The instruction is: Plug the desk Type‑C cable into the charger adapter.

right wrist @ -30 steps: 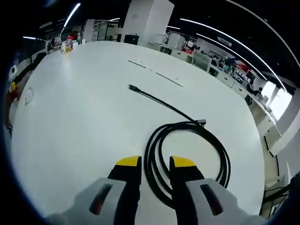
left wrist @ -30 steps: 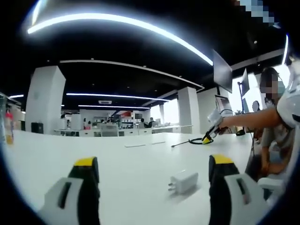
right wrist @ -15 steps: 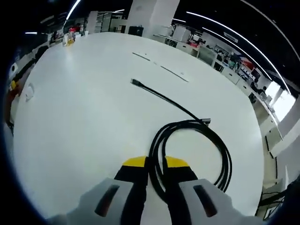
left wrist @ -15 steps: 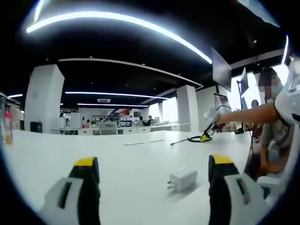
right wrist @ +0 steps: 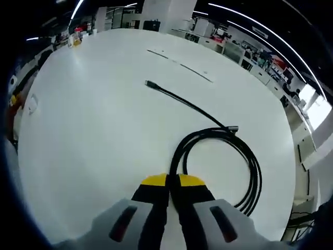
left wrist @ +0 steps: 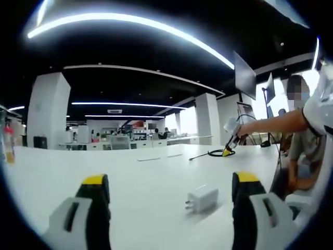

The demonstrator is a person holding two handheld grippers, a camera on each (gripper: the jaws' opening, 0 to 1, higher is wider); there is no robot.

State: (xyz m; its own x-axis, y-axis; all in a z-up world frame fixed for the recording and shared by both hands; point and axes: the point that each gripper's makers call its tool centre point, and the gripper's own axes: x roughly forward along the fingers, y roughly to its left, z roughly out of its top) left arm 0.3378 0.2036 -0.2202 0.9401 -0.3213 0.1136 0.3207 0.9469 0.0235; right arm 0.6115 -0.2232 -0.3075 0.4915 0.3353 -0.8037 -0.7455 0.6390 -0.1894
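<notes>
A black Type-C cable (right wrist: 218, 140) lies coiled on the white table (right wrist: 104, 120), one end with its plug (right wrist: 149, 83) stretched out far from me. My right gripper (right wrist: 173, 181) is shut on the near part of the coil. In the left gripper view that gripper (left wrist: 229, 151) shows far off at the right, held by a person's arm, at the cable (left wrist: 214, 153). The white charger adapter (left wrist: 202, 198) lies on the table between the jaws of my left gripper (left wrist: 171, 182), nearer the right jaw. The left gripper is open and touches nothing.
A person (left wrist: 307, 130) sits at the table's right side in the left gripper view. Two thin flat strips (right wrist: 179, 65) lie far across the table. Bottles (right wrist: 76, 37) stand at the far left edge. A small white thing (right wrist: 32, 103) lies near the left edge.
My right gripper's jaws have closed from a narrow gap onto the cable's coil. The left gripper has stayed open over the adapter.
</notes>
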